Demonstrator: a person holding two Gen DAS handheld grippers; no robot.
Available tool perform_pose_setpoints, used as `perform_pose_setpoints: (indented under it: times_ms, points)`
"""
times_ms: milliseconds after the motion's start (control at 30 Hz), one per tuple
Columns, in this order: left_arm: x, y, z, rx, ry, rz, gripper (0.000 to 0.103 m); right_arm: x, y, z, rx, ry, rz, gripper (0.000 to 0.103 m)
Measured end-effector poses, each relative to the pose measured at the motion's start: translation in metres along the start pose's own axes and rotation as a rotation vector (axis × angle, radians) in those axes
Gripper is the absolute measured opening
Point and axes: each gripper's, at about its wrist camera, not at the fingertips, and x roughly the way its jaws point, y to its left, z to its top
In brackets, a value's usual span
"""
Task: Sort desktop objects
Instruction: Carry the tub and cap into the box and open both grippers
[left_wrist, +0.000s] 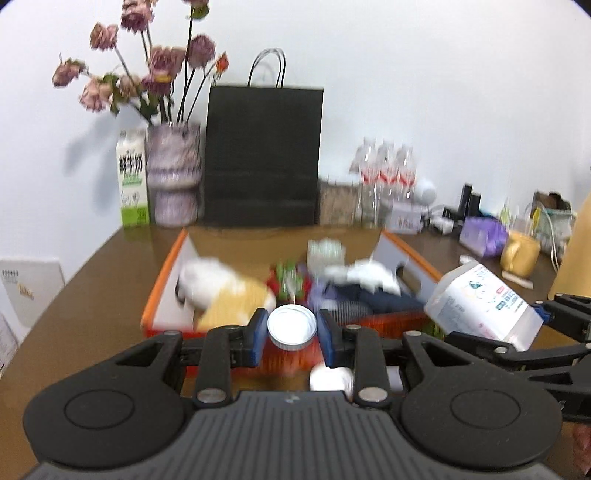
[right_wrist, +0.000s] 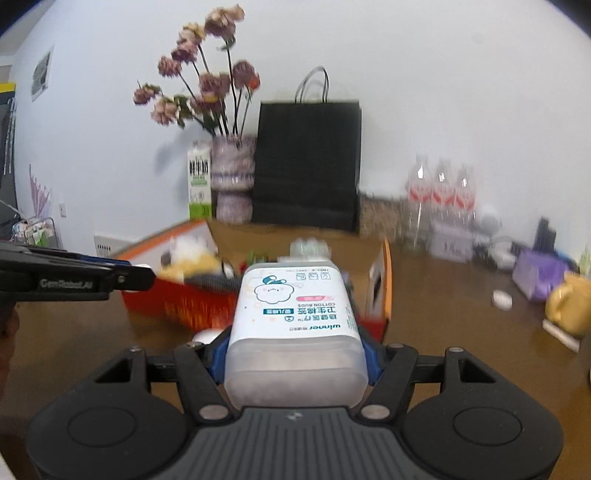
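My left gripper (left_wrist: 291, 328) is shut on a small round white container with a silver rim (left_wrist: 291, 326), held above the near edge of the orange box (left_wrist: 162, 277). My right gripper (right_wrist: 295, 354) is shut on a translucent white cotton-bud box (right_wrist: 295, 321) with a printed label, tilted towards the orange box (right_wrist: 177, 299). The same cotton-bud box (left_wrist: 484, 302) shows at the right of the left wrist view. The orange box holds a white and yellow plush toy (left_wrist: 221, 288), dark cloth and other blurred items. A small white object (left_wrist: 328, 378) lies on the table under the left gripper.
A brown table (left_wrist: 92, 288) carries a black paper bag (left_wrist: 262, 155), a vase of dried flowers (left_wrist: 173, 173), a milk carton (left_wrist: 131, 177) and water bottles (left_wrist: 388, 173) along the wall. A yellow mug (right_wrist: 569, 302) and a purple pack (right_wrist: 539, 273) sit at the right.
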Motion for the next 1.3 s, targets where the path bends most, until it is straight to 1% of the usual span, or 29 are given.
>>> perform_pose_setpoints:
  times_ms: [100,300,500,567,667,733,833,933,1033,1100,1167,1200,1233,1267,1300]
  points:
    - [0.013,0.001,0.016,0.0,-0.026,-0.003,0.03,0.013,0.002,0.021,-0.008,-0.025,-0.008,0.065]
    - [0.049,0.012,0.037,-0.024,-0.035,-0.002,0.03,0.057,0.004,0.055,0.0,-0.035,-0.019,0.065]
    - [0.089,0.029,0.05,-0.042,-0.017,0.009,0.03,0.111,0.007,0.075,0.009,-0.01,-0.012,0.065]
    - [0.103,0.034,0.053,-0.047,-0.002,0.023,0.03,0.129,0.009,0.08,0.011,0.0,-0.006,0.065]
    - [0.121,0.043,0.049,-0.064,0.014,0.033,0.03,0.151,0.01,0.081,0.022,0.014,-0.002,0.065]
    - [0.13,0.046,0.044,-0.063,0.028,0.058,0.03,0.162,0.008,0.076,0.037,0.017,0.004,0.065]
    - [0.137,0.047,0.04,-0.061,0.047,0.059,0.03,0.177,0.008,0.068,0.029,0.049,0.01,0.065]
    - [0.141,0.045,0.037,-0.043,0.05,0.067,0.03,0.182,0.007,0.063,0.028,0.065,0.012,0.065]
    - [0.142,0.042,0.037,-0.027,0.041,0.063,0.03,0.181,0.006,0.061,0.026,0.055,0.005,0.065]
    - [0.14,0.04,0.037,-0.017,0.019,0.066,0.036,0.179,0.006,0.061,0.027,0.048,0.006,0.065]
    - [0.139,0.039,0.037,-0.01,0.009,0.087,0.068,0.178,0.006,0.061,0.025,0.044,0.001,0.065]
    - [0.138,0.038,0.038,-0.005,0.0,0.102,0.075,0.176,0.006,0.061,0.025,0.038,0.0,0.068]
    - [0.135,0.038,0.038,0.004,-0.012,0.114,0.08,0.175,0.005,0.062,0.03,0.032,-0.002,0.074]
    - [0.133,0.038,0.039,0.01,-0.022,0.123,0.084,0.173,0.004,0.063,0.035,0.027,-0.007,0.09]
    - [0.13,0.038,0.04,0.012,-0.029,0.134,0.089,0.17,0.004,0.063,0.037,0.015,-0.015,0.098]
